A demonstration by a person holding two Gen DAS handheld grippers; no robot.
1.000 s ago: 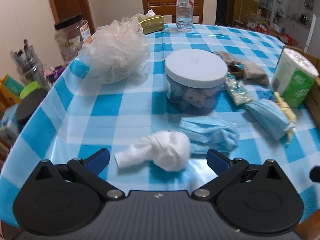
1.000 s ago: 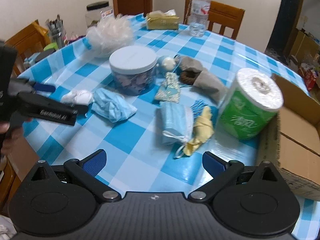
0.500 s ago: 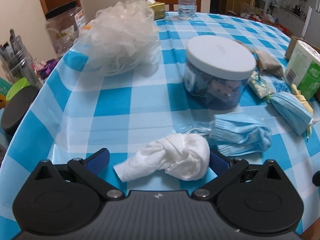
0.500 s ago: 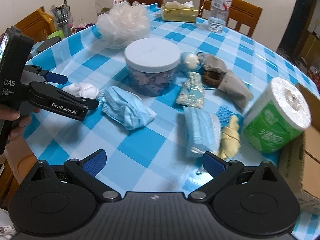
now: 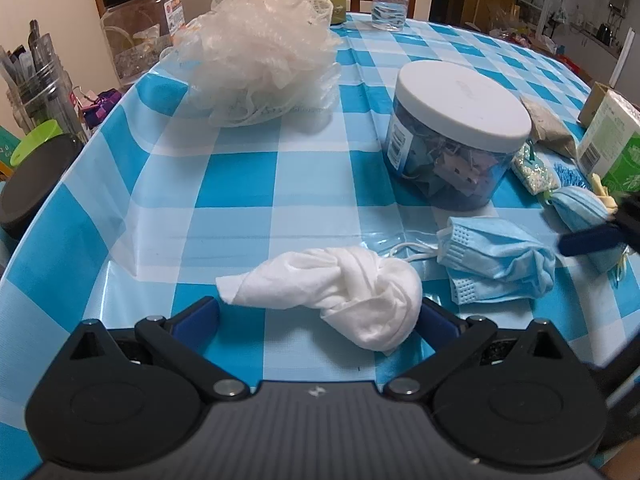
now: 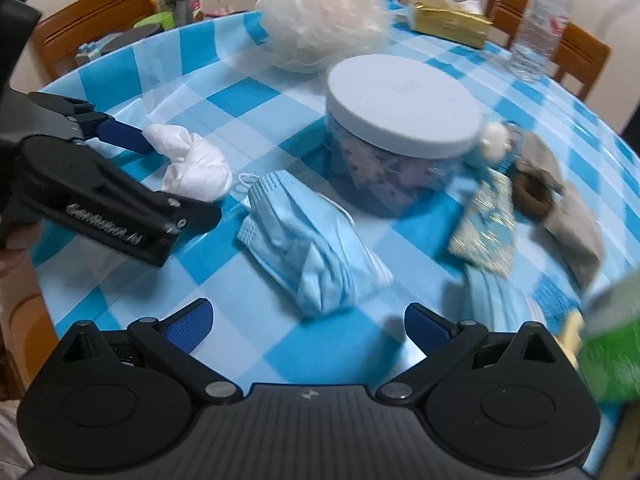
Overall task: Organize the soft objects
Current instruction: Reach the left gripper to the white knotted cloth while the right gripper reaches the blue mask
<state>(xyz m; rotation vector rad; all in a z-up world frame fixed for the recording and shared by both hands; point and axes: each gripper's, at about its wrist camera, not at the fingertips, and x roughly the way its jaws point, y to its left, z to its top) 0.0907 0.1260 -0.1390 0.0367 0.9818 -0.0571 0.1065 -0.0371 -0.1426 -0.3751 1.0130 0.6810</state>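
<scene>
In the left wrist view, the left tongs stand wide open at the bottom of the frame with the knotted white cloth lying between their blue tips, unclamped; just to its right a crumpled blue face mask lies on the checked bench, a second folded mask sits at the right edge, the mesh bath pouf rests at upper centre, and the white-lidded jar stands at centre right. In the right wrist view, the right tongs are also wide open and empty, hovering at lower centre just short of the blue mask; the left tongs show at the left, straddling the white cloth. The right side is blurred, so the glittery pouch and the grey sock are probably still loose. By my judgement nothing is gathered yet: every soft item lies scattered, and sorting has barely begun.
</scene>
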